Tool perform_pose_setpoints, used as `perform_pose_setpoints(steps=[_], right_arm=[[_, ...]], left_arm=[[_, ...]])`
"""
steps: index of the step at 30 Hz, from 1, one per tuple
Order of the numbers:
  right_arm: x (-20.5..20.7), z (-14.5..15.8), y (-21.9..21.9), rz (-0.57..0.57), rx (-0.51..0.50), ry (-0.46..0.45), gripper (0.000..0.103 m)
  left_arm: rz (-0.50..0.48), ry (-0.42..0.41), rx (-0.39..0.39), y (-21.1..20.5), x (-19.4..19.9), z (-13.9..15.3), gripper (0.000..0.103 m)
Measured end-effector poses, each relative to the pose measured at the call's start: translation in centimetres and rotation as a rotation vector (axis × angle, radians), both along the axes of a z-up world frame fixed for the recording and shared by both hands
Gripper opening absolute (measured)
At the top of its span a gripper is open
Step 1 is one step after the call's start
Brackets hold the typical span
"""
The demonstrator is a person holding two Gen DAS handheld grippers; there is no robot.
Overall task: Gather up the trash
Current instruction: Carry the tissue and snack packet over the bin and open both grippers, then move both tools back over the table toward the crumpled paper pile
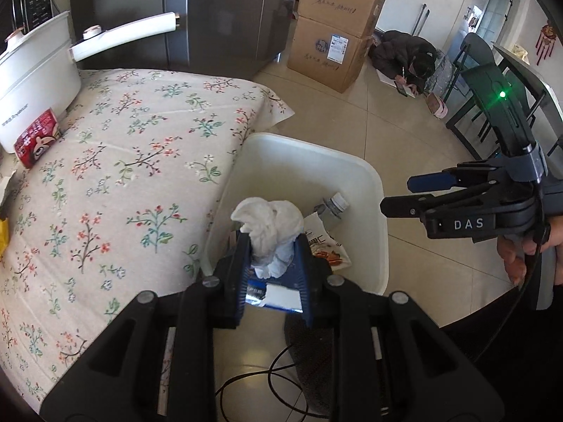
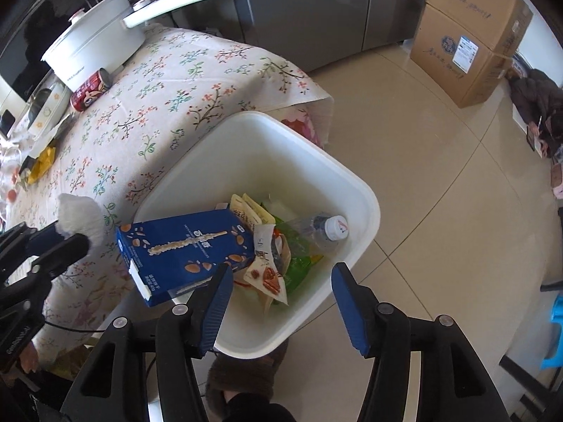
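My left gripper (image 1: 272,246) is shut on a crumpled white tissue (image 1: 269,221) and holds it over the near edge of the white trash bin (image 1: 373,179). It also shows in the right wrist view (image 2: 75,232) with the tissue (image 2: 79,216) at the table's edge. My right gripper (image 2: 281,299) is open and empty above the bin (image 2: 366,197); it shows in the left wrist view (image 1: 397,195). In the bin lie a blue carton (image 2: 183,249), snack wrappers (image 2: 267,274) and a plastic bottle (image 2: 320,230).
A floral-cloth table (image 1: 123,176) stands left of the bin, with a white pot (image 1: 35,70), a red can (image 1: 37,139) and a yellow wrapper (image 2: 42,161) on it. Cardboard boxes (image 1: 334,35) and a crouching person (image 1: 404,59) are on the tiled floor behind.
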State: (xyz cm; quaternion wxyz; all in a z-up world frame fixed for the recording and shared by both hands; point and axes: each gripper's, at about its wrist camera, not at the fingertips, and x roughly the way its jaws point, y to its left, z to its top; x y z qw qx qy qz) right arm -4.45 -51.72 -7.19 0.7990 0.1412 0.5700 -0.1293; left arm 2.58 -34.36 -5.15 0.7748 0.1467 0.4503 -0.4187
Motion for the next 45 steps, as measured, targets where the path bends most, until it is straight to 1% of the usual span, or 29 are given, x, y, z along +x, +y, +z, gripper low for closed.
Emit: perform_pose_setpoints(steps=[4,6,7,8,9,10,11,13,19,22,28,33,35,37,45], right_arm=[[-0.2,0.3,-0.4,-0.015,0.012,-0.015,0.061],[-0.1,0.4,-0.3,-0.01,0.009,-0.018,0.061],[0.0,0.4,-0.2,-0.008,0.007,-0.018,0.062],[0.1,0.5,-0.1,-0.005,0.006,-0.019,0.062],[0.3,0.5,0.0,-0.003,0.005,-0.019,0.062],[0.4,0.6,0.2,0.001,0.003,-0.02,0.062],[0.5,0.6,0.3,0.003,0.0,-0.021,0.062],[0.7,0.8,0.7,0.012,-0.008,-0.027,0.064],[1.4,1.5,1.8,0.018,-0.022,-0.04,0.066],[2.0,1.9,2.7,0.03,-0.031,-0.05,0.067],[4.0,3.0,5.6,0.08,-0.058,-0.071,0.068],[6.1,4.1,9.3,0.137,-0.075,-0.093,0.07],[7.1,4.4,10.9,0.163,-0.081,-0.101,0.07],[8.1,4.7,12.8,0.193,-0.091,-0.108,0.072],[11.7,5.1,20.3,0.318,-0.121,-0.115,0.075]], left_arm=[[-0.005,0.011,0.011,-1.3,0.4,-1.0,0.029],[0.0,0.012,0.019,-1.5,0.5,-1.4,0.033],[0.0,0.01,0.023,-1.5,0.5,-1.5,0.04],[0.005,0.005,0.021,-1.3,0.5,-1.4,0.052],[0.013,-0.004,0.016,-0.9,0.5,-1.2,0.058],[0.023,-0.015,0.011,-0.5,0.4,-1.0,0.066],[0.035,-0.029,0.015,0.0,0.4,-0.8,0.069],[0.055,-0.045,0.025,1.0,0.4,-0.3,0.07],[0.121,-0.052,0.019,5.2,1.4,0.9,0.076],[0.155,-0.063,0.039,7.6,1.9,1.5,0.082],[0.246,-0.077,0.074,13.0,3.2,3.0,0.087],[0.34,-0.085,0.103,18.0,4.2,3.9,0.093],[0.383,-0.093,0.114,20.1,4.7,4.2,0.098],[0.433,-0.092,0.115,22.4,5.4,4.4,0.099],[0.604,-0.053,0.062,30.0,7.8,4.4,0.1]])
